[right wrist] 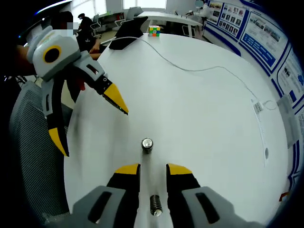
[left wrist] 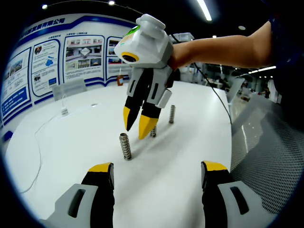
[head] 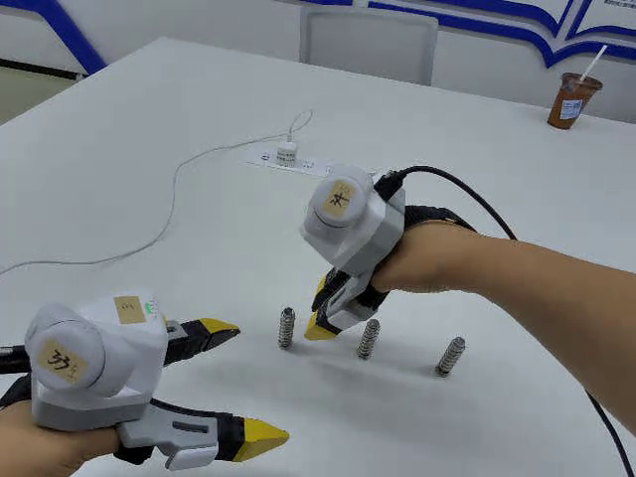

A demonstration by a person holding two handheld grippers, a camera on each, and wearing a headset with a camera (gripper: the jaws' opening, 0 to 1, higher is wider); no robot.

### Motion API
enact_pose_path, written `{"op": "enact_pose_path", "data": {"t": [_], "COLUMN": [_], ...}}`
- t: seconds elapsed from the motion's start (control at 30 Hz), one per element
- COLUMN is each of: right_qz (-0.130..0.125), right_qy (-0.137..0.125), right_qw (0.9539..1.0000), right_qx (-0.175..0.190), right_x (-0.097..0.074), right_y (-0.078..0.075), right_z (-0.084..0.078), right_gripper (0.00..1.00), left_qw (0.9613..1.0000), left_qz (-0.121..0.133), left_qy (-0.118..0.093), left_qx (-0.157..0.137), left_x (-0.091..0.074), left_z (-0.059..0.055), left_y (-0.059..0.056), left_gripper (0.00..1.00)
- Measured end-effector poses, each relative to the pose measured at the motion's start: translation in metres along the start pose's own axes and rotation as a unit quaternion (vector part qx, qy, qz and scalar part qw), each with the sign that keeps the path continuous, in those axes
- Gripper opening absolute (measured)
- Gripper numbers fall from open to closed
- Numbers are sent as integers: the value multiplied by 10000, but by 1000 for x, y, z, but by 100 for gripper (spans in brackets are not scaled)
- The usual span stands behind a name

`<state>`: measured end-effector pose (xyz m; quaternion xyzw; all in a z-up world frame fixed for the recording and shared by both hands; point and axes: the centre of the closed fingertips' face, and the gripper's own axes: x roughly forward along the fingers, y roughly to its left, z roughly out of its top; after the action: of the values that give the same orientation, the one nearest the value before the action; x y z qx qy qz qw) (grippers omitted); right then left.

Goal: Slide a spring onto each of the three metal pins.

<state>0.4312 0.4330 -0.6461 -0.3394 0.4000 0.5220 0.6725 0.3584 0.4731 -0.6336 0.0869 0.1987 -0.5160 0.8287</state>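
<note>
Pins (head: 369, 339) stand close together; tabletop (head: 149, 179) around seems open.

I see a white table (head: 149, 139). Standing upright in a row, apart from each other: left spring (head: 286, 327), middle spring (head: 369, 339), right spring (head: 450, 356). Further out, a thin white cable (head: 174, 199) runs to a small plug (head: 287, 152) on a flat strip (head: 268, 159). Drink cup (head: 571, 99) with a straw sits at the far edge. Colour cube (right wrist: 153, 31) is at the opposite end.

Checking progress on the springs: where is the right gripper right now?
In the head view, the right gripper points down at the table near the centre, its tips between the leftmost spring and the middle spring.
</note>
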Motion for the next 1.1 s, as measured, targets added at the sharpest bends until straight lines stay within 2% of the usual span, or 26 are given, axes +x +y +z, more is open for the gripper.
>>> {"op": "enact_pose_path", "data": {"t": [0.23, 0.63, 0.87, 1.1], "right_qz": [-65, -381, -597, -804], "right_qy": [-214, -420, -631, -852], "right_qw": [9994, 9965, 9934, 9880], "right_qx": [281, 606, 753, 1010], "right_x": [-9, -24, -33, -44], "right_y": [-4, -10, -12, -17], "right_z": [-13, -40, -50, -63], "right_gripper": [27, 35, 41, 47], "left_qw": [10000, 10000, 10000, 10000], "left_qz": [17, 39, 49, 57], "left_qy": [-2, 22, -4, -3], "left_qx": [-6, -26, -26, -28], "left_x": [1, 1, 2, 2], "left_z": [2, 2, 4, 4], "left_y": [2, 6, 10, 10], "left_gripper": [77, 78, 79, 79]}}
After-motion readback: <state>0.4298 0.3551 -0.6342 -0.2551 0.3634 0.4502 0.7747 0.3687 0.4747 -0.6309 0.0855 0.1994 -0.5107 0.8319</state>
